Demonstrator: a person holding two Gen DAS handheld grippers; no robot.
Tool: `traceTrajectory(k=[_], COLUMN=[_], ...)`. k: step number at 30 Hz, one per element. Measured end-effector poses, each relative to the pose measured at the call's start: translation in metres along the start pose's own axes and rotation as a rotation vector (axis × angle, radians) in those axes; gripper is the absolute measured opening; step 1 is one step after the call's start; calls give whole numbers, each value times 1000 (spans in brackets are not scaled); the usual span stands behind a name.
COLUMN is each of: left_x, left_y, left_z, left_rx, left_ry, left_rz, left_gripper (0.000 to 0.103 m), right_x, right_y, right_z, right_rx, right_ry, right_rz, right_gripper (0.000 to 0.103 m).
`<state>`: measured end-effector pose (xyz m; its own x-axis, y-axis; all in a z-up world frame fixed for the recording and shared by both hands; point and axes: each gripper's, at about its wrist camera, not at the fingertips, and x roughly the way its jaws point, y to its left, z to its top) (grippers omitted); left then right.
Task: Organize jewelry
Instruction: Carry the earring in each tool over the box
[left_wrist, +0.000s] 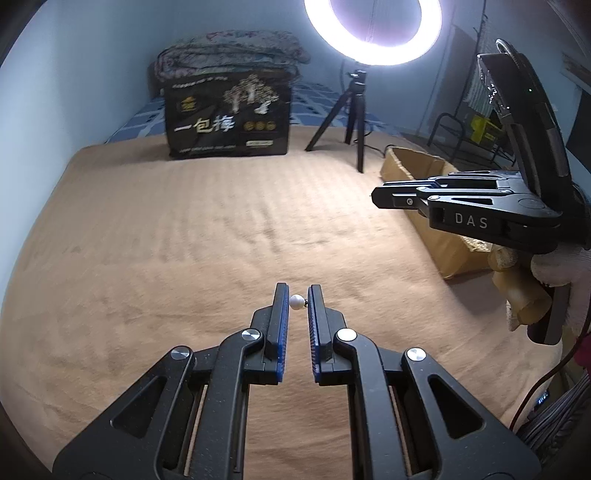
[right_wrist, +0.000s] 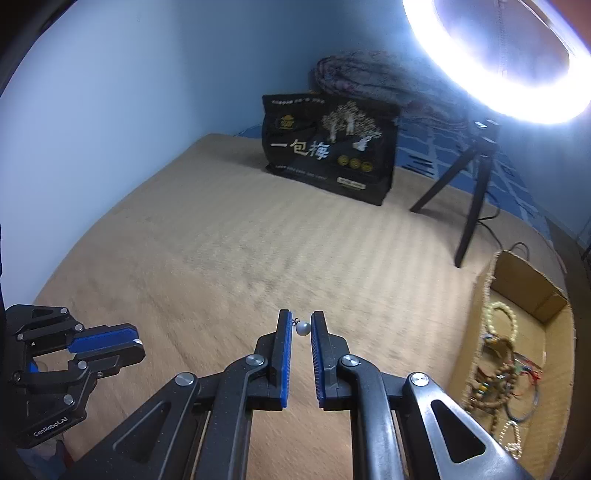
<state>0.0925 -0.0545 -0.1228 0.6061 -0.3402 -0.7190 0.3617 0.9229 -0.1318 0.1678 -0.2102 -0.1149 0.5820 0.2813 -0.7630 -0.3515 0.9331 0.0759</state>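
My left gripper (left_wrist: 297, 301) is shut on a small white pearl earring (left_wrist: 295, 301), held above the tan bedspread (left_wrist: 184, 240). My right gripper (right_wrist: 301, 328) is shut on a second pearl earring (right_wrist: 303, 328), also held in the air. The right gripper shows in the left wrist view (left_wrist: 380, 197) at right, over a cardboard box (left_wrist: 436, 236). The left gripper shows in the right wrist view (right_wrist: 133, 345) at lower left. The box (right_wrist: 476, 325) holds several bead bracelets and necklaces (right_wrist: 498, 369).
A black printed bag (left_wrist: 227, 114) stands at the back of the bed with folded blankets (left_wrist: 229, 51) behind it. A ring light (left_wrist: 373, 33) on a black tripod (left_wrist: 351, 118) stands at back right. Cables (left_wrist: 554, 406) hang at the right edge.
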Motion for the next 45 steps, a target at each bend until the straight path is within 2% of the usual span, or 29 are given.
traceTrajectory(k=[11,27,38,45], left_x=[4,36,61,78], left_y=[-49,-118,-150,-170], left_z=[20,59,90,108], left_rx=[57,90,86,92], left_ry=[-20,-16,-6,1], left_rz=[-60,-180,-245,-262], left_gripper=[9,9,9,9], right_x=[-45,-96,-104,-104], right_y=[-43,-121,-149,-163], right_z=[-19,-59,-71,-77], right_rx=[57,194,258,301], right_ry=[-30,-46,-40,-35], right_rz=[-54,-157,-186,-188], right_gripper=[8,8,8,8])
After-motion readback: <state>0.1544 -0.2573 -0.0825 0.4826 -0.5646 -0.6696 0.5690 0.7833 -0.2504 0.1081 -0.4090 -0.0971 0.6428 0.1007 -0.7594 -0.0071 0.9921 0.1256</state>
